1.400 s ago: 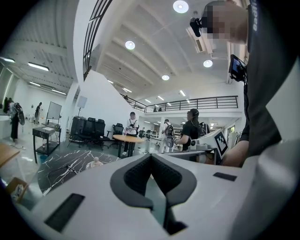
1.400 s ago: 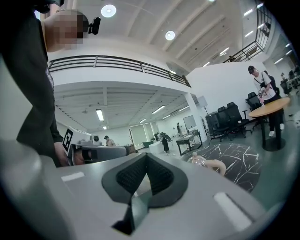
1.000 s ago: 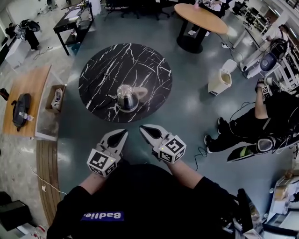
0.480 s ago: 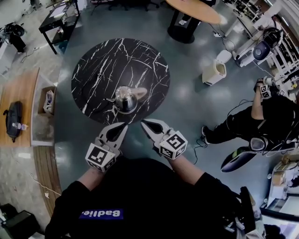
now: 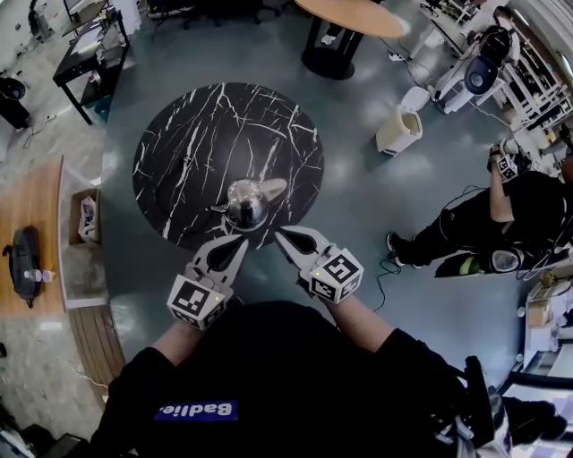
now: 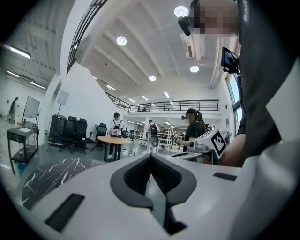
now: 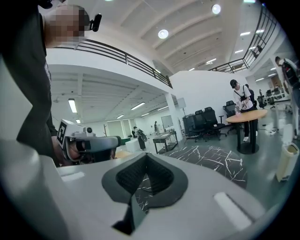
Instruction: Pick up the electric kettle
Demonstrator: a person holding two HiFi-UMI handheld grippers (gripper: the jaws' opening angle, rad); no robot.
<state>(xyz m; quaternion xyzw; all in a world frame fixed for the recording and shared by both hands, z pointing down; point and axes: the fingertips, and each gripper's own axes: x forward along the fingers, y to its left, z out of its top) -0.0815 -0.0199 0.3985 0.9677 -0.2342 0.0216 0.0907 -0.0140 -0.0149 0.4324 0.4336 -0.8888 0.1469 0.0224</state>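
- Steel kettle (image 5: 245,202) sat just ahead of both sets of jaw tips, closer to the left pair. Its tan handle stuck out on the far side, toward the right gripper's line.
- Left gripper (image 5: 238,241): jaws closed tip to tip, nothing between them.
- Right gripper (image 5: 280,234): jaws also pressed together and empty, pointing slightly down at the table.
- Neither gripper view showed the kettle, so it lay off both jaw lines.
- Risk: with the jaws closed, pushing forward would likely knock the kettle, not catch it. They needed to open first.
- Risk: the round polished body looked slippery, so a pinch there could squirt out. The handle seemed the safer grab.
- Risk: held by the handle alone, it might swing or tip. Could not tell if it held water.
- Surface: black round table (image 5: 197,134) with white marble veins. The kettle stood near the edge closest to the jaws.
- Room: grey-blue floor (image 5: 358,206), a wooden round table (image 5: 354,13) far beyond the jaws, and a white bin (image 5: 398,132) off right of them. A seated person (image 5: 501,215) was further right and a cardboard box (image 5: 85,219) off left.
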